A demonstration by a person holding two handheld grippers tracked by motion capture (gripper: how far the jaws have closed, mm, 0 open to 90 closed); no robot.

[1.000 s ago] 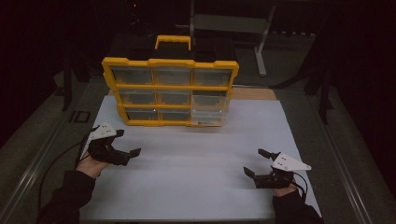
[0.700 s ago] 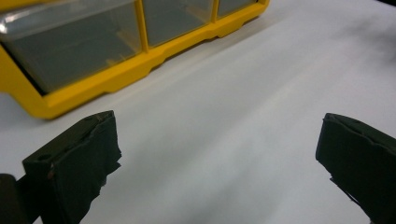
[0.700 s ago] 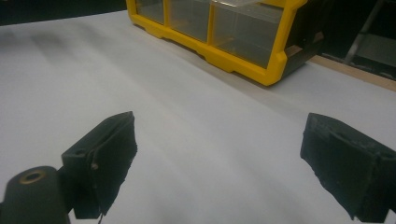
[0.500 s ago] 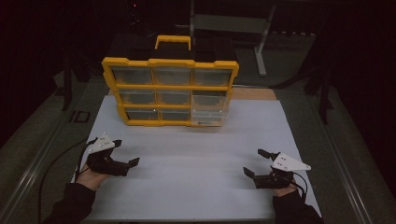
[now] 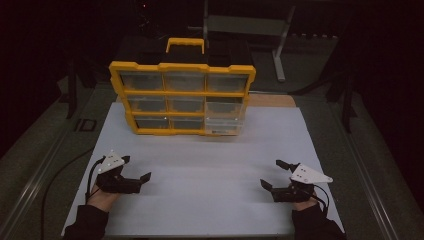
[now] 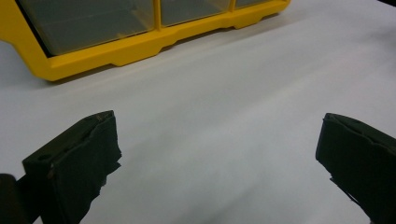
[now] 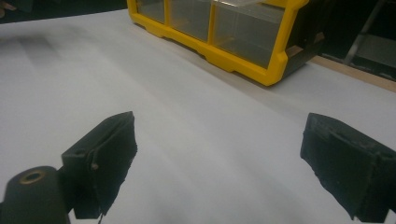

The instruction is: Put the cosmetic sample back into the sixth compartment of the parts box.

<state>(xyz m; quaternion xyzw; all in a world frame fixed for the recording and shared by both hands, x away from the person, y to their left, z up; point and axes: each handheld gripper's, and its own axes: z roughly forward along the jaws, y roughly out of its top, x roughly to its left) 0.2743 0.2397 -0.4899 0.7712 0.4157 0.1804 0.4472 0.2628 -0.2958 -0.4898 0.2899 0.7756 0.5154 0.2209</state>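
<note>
A yellow organizer case [image 5: 182, 97] with a yellow handle [image 5: 185, 44] on top stands upright at the 12 o'clock end of a white sheet [image 5: 210, 170] that covers the table. Its front is a grid of clear-fronted bins in three rows (the light is too dim to tell what any of them hold). The bin at the lower right [image 5: 226, 124] looks paler than the others.

The left gripper [image 5: 136, 171] rests low at about 8 o'clock on the sheet, jaws spread wide with nothing between them. The right gripper [image 5: 274, 175] sits at about 4 o'clock, also wide apart and empty. Both are well apart from the case, and in each gripper view the case's yellow bottom edge [image 6: 140, 44] lies far ahead.
</note>
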